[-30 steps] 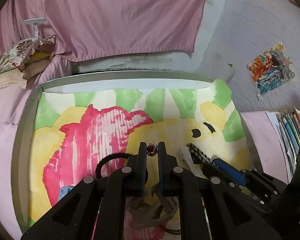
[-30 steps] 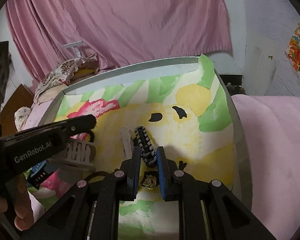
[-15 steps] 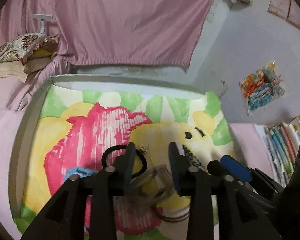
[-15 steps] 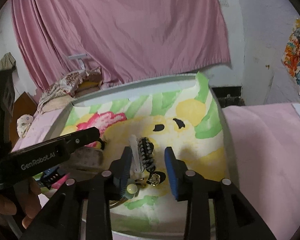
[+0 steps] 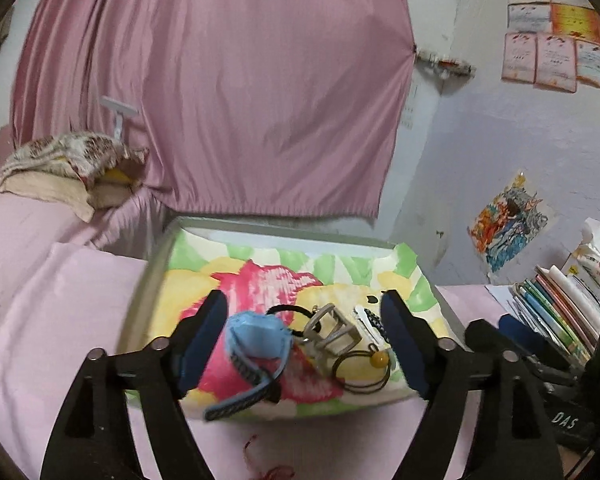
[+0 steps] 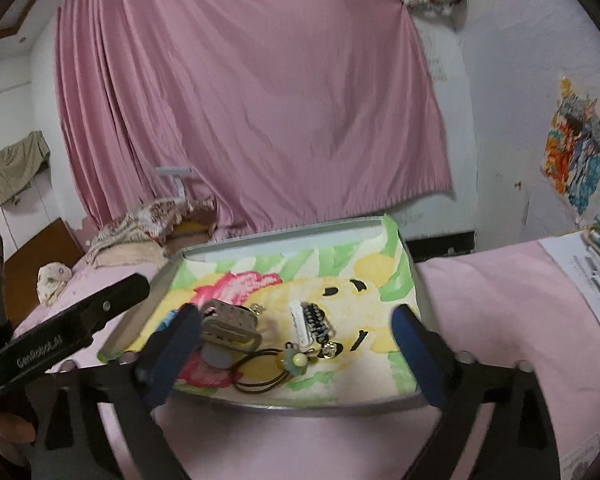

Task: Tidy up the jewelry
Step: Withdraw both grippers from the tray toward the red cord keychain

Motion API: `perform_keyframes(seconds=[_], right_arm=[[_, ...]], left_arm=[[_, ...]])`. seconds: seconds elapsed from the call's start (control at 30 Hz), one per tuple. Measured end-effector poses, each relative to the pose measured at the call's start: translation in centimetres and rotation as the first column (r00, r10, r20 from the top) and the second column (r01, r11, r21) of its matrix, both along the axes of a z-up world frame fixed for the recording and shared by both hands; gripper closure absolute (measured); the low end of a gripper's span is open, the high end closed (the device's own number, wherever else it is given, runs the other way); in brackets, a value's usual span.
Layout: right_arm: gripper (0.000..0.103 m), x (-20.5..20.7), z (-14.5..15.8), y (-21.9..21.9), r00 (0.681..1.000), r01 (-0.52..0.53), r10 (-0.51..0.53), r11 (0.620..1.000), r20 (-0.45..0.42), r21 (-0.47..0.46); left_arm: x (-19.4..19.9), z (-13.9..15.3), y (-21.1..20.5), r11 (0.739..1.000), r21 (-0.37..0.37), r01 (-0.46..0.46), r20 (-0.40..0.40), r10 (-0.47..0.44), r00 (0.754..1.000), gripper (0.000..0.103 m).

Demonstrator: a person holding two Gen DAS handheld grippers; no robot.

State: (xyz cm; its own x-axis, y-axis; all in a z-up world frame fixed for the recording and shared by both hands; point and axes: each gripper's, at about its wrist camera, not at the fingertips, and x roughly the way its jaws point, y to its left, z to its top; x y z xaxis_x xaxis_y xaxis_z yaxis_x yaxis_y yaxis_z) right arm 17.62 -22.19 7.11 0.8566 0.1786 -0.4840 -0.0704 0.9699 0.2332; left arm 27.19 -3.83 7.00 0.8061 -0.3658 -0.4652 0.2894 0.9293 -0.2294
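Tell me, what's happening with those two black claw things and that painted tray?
A person is sorting jewelry with a handheld gripper in each hand. Right now the left gripper and the right gripper are both open and empty, hovering over the near edge of the tray. The pieces all lie loose on the tray's painted sheet: a blue watch, a beige claw clip, hair ties with a bead, a black-and-white bracelet and a small sparkly piece.
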Motion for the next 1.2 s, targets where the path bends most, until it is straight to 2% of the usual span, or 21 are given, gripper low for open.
perform_keyframes(seconds=[0.13,0.3,0.73,0.87,1.07,1.13,1.2], right_arm=[[0.0,-2.4,0.6,1.2,0.998,0.0,0.002,1.0,0.063,-0.032],[0.0,-4.6,0.5,2.3,0.995,-0.003,0.008,0.999,0.103,-0.048],[0.0,-8.9,-1.3,6.0,0.986,-0.069,0.086,0.99,0.145,-0.12],[0.0,-8.9,-2.2,7.2,0.987,-0.104,0.121,0.983,0.109,-0.149],[0.0,-7.5,-4.0,8.8,0.982,-0.186,0.187,0.964,-0.01,-0.188],[0.007,-7.1,-4.5,9.2,0.975,-0.22,0.214,0.956,-0.054,-0.195],[0.022,-6.8,-5.1,9.7,0.968,-0.248,0.233,0.948,-0.093,-0.201]], left_arm=[[-3.2,0.3,1.4,1.0,0.008,-0.02,0.073,0.019,0.997,0.021],[-6.6,-0.3,3.0,0.999,0.029,-0.044,0.12,0.041,0.992,0.02],[-11.2,-4.1,6.2,0.992,0.108,-0.068,0.105,0.056,0.993,0.02],[-11.2,-5.5,7.1,0.989,0.134,-0.067,0.052,0.06,0.997,0.02],[-10.2,-7.2,8.1,0.99,0.136,-0.026,-0.064,0.035,0.997,0.02],[-9.8,-7.7,8.1,0.989,0.143,-0.018,-0.097,0.032,0.995,0.02],[-9.5,-8.0,8.1,0.99,0.141,-0.009,-0.121,0.026,0.992,0.021]])
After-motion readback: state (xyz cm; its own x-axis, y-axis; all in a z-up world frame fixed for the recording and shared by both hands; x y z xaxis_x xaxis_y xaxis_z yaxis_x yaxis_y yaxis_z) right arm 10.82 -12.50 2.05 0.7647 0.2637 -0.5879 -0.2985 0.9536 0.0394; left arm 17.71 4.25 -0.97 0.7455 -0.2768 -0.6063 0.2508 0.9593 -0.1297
